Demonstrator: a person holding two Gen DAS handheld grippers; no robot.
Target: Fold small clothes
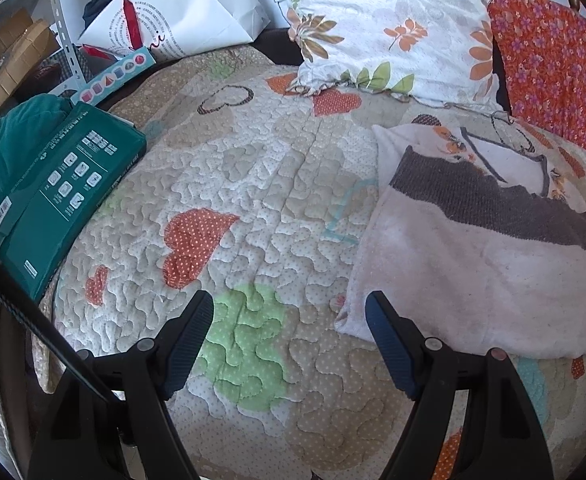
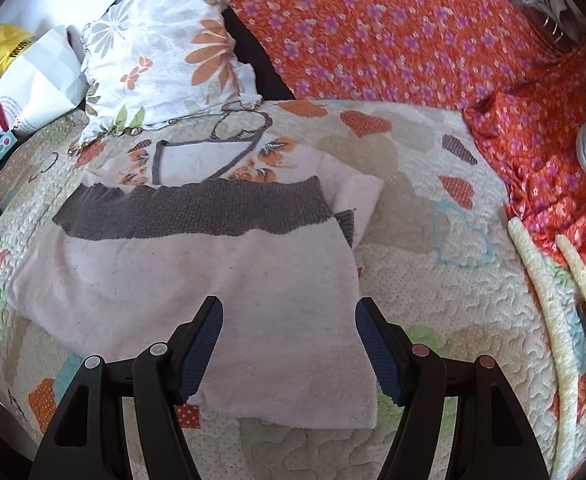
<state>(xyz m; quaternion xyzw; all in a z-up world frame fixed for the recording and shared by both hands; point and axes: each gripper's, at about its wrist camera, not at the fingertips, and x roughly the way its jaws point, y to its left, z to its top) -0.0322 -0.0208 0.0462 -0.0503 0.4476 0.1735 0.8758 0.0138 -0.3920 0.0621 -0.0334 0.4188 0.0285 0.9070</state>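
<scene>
1. Pale garment [image 2: 197, 280], grey band: folded double on quilted bed cover [image 1: 253, 200], below floral pillow [image 1: 381, 28]; flat, ready for another fold.
2. Left gripper [image 1: 289, 336]: jaws spread, empty, beside garment.
3. Right gripper [image 2: 289, 340]: jaws spread, empty, above garment's near edge.

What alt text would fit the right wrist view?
A pale pink garment with a dark grey band, folded over, lies on a quilted heart-patterned bedspread. The open right gripper hovers above its near edge, holding nothing.

Left tool [image 1: 289, 324] and right tool [image 2: 289, 328] — both angled downward, jaws wide, empty.
</scene>
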